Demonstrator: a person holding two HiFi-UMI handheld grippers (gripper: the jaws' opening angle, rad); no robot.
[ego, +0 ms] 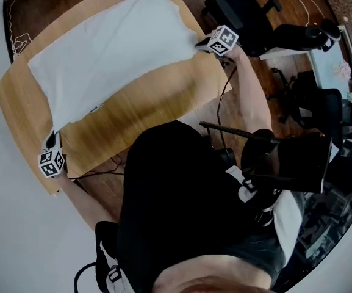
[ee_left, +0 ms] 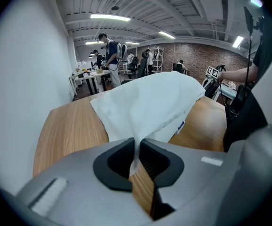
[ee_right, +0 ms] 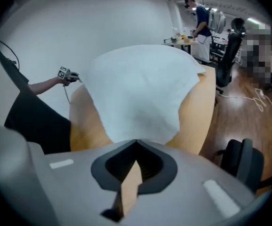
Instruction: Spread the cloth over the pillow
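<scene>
A white cloth [ego: 111,47] lies over the pillow on the wooden table [ego: 151,108], covering most of it. My left gripper [ego: 53,137] is at the near left corner, shut on a bunched corner of the cloth [ee_left: 150,102]; in the left gripper view the fabric runs down between the closed jaws of the gripper [ee_left: 136,153]. A pillow edge with a small tag [ee_left: 180,126] peeks out beneath. My right gripper [ego: 201,43] is at the cloth's far right corner. Its jaws [ee_right: 136,142] are together where the edge of the cloth [ee_right: 140,93] meets them.
A pale wall [ee_left: 18,79] runs along the table's left side. Black office chairs [ego: 243,11] stand beyond the right end, and a black chair back [ego: 298,157] is beside the person. Cables hang off the table edge. People [ee_left: 110,48] stand at desks far behind.
</scene>
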